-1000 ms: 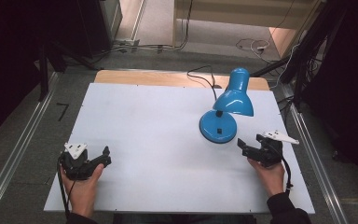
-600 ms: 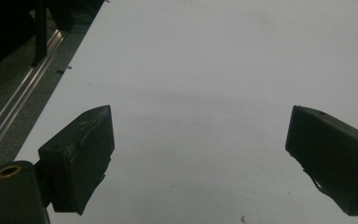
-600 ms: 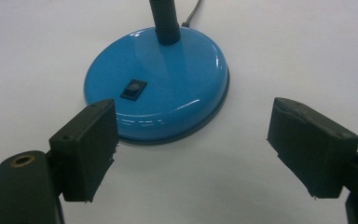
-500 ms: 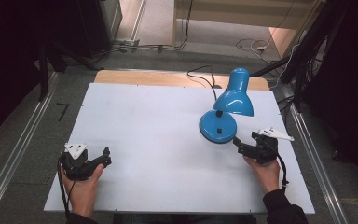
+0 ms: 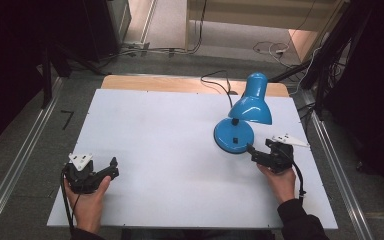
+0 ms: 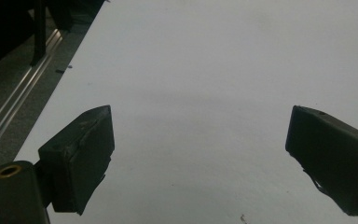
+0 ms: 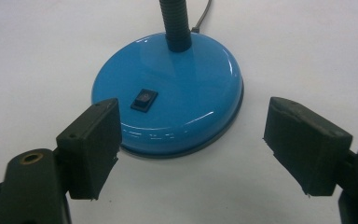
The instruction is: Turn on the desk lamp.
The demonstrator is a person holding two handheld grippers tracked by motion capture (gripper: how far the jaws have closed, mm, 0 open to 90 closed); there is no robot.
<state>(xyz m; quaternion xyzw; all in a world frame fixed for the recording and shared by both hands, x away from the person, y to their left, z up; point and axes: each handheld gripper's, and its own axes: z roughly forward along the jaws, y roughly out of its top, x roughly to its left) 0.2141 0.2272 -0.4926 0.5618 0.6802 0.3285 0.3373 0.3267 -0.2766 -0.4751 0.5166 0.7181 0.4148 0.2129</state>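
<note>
High view: glossy blue lamp point(image 5: 240, 120), round base, on matte white desk point(image 5: 170, 130), right side. Right gripper point(image 5: 254, 152) just beside base.
Left gripper view: left gripper point(image 6: 200, 154) spread over bare desk.
Right gripper view: right gripper's blocky jaws apart; black rocker switch point(image 7: 144, 100) on base.

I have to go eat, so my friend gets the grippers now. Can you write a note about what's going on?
Right gripper: jaws open, pointed at the blue desk lamp, close to its round base, not touching.
Left gripper: jaws open, holding nothing, over the white table near the front left corner.
Done: nothing gripped yet.
Left: probably the rocker switch on the base, which faces the right gripper.
</note>
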